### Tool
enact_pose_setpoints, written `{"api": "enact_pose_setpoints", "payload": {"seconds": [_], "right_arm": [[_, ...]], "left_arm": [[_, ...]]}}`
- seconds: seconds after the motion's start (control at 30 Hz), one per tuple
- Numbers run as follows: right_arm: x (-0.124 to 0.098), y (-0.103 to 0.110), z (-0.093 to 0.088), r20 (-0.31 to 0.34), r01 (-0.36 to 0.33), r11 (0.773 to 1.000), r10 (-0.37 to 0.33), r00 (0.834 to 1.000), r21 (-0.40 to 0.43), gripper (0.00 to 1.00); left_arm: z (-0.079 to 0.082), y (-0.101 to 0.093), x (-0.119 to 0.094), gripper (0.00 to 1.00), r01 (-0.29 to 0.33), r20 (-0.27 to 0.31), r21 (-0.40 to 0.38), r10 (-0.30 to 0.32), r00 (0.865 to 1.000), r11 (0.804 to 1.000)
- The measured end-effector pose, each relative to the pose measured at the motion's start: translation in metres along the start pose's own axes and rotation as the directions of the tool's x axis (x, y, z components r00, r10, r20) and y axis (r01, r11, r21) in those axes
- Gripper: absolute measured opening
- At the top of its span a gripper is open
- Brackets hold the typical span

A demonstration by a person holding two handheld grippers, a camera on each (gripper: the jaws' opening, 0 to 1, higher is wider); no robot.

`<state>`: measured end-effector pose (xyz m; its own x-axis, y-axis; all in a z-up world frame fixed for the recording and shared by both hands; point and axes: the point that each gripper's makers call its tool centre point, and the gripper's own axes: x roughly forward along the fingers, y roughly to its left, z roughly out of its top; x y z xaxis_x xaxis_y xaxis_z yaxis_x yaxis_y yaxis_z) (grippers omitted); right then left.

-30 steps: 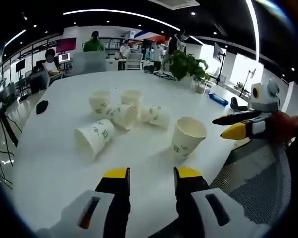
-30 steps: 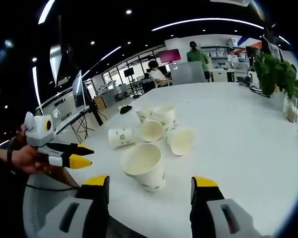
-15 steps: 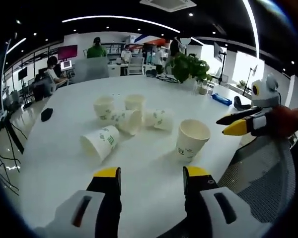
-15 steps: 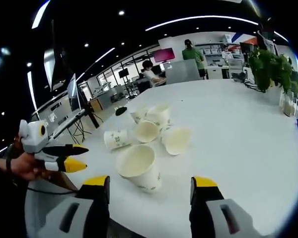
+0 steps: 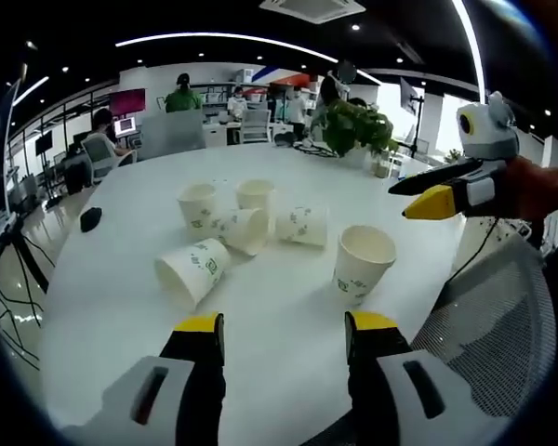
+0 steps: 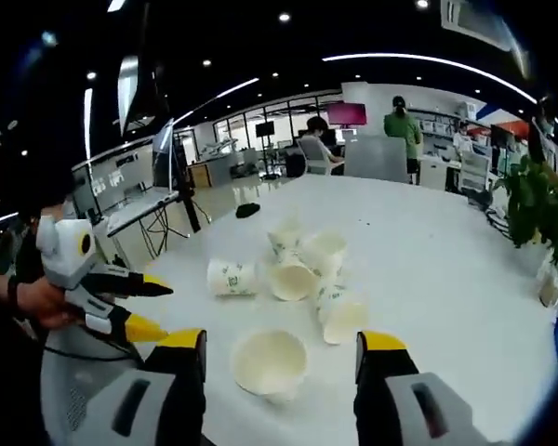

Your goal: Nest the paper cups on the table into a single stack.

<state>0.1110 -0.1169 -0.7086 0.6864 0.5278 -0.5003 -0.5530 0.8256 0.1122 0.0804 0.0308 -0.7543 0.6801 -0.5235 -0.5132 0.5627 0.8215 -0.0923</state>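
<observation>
Several white paper cups with green print sit on a round white table [image 5: 121, 307]. The nearest cup [image 5: 361, 265] stands upright by the table's edge. Another cup [image 5: 193, 270] lies on its side at the left. Behind them two upright cups [image 5: 198, 204] and two lying cups [image 5: 302, 226] are clustered. My left gripper [image 5: 284, 327] hangs open above the table's near edge, holding nothing. My right gripper [image 5: 402, 201] is in the air to the right, open and holding nothing. In the right gripper view the upright cup [image 6: 270, 364] shows between and beyond my right gripper's [image 6: 281, 342] open jaws. The left gripper [image 6: 163, 309] is open at the left.
A potted plant [image 5: 358, 125] stands at the table's far right edge, and a small black object [image 5: 90, 218] lies at the far left. A grey mesh chair [image 5: 488, 316] is close at the right. People sit and stand at desks in the background.
My right gripper has risen above the table and now looks down on the nearest cup from higher up. The left gripper has barely moved. The cups lie as before.
</observation>
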Motion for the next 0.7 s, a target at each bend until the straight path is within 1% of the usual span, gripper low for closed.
{"api": "enact_pose_setpoints", "payload": {"seconds": [0.07, 0.17, 0.3, 0.33, 0.43, 0.47, 0.53, 0.6, 0.7], "right_arm": [[0.006, 0.002, 0.01, 0.009, -0.02, 1.0, 0.02, 1.0, -0.006, 0.64], [0.015, 0.004, 0.022, 0.002, -0.042, 0.998, 0.042, 0.999, -0.053, 0.64], [0.027, -0.004, 0.041, 0.005, -0.059, 0.995, 0.06, 0.998, -0.075, 0.64], [0.029, -0.005, 0.042, 0.004, -0.061, 0.995, 0.061, 0.998, -0.079, 0.64], [0.039, -0.018, 0.057, 0.001, -0.069, 0.991, 0.07, 0.998, -0.112, 0.63], [0.04, -0.019, 0.058, 0.001, -0.07, 0.991, 0.071, 0.998, -0.112, 0.63], [0.048, -0.029, 0.069, 0.003, -0.072, 0.991, 0.073, 0.997, -0.116, 0.63], [0.056, -0.038, 0.074, -0.005, -0.069, 0.989, 0.069, 0.998, -0.131, 0.63], [0.068, -0.052, 0.08, -0.018, -0.068, 0.987, 0.066, 0.998, -0.143, 0.63]], "left_arm": [[-0.003, 0.002, 0.002, 0.51, -0.001, -0.001, 0.002, 0.001, 1.0, 1.0], [0.002, -0.002, -0.001, 0.51, -0.004, -0.003, 0.006, 0.004, 1.0, 1.0], [-0.001, -0.002, -0.001, 0.5, -0.006, -0.018, 0.019, 0.007, 1.0, 1.0], [-0.002, -0.002, 0.0, 0.5, -0.006, -0.02, 0.024, 0.006, 1.0, 1.0], [-0.003, -0.004, 0.0, 0.5, -0.002, -0.029, 0.038, 0.003, 1.0, 0.999], [-0.004, -0.004, 0.0, 0.49, -0.001, -0.033, 0.04, 0.002, 0.999, 0.999], [-0.006, -0.005, 0.0, 0.47, 0.002, -0.048, 0.043, 0.0, 0.999, 0.999], [-0.006, -0.005, 0.0, 0.45, 0.001, -0.051, 0.045, 0.001, 0.999, 0.999], [-0.007, -0.002, 0.001, 0.45, -0.007, -0.047, 0.045, 0.009, 0.999, 0.999]]}}
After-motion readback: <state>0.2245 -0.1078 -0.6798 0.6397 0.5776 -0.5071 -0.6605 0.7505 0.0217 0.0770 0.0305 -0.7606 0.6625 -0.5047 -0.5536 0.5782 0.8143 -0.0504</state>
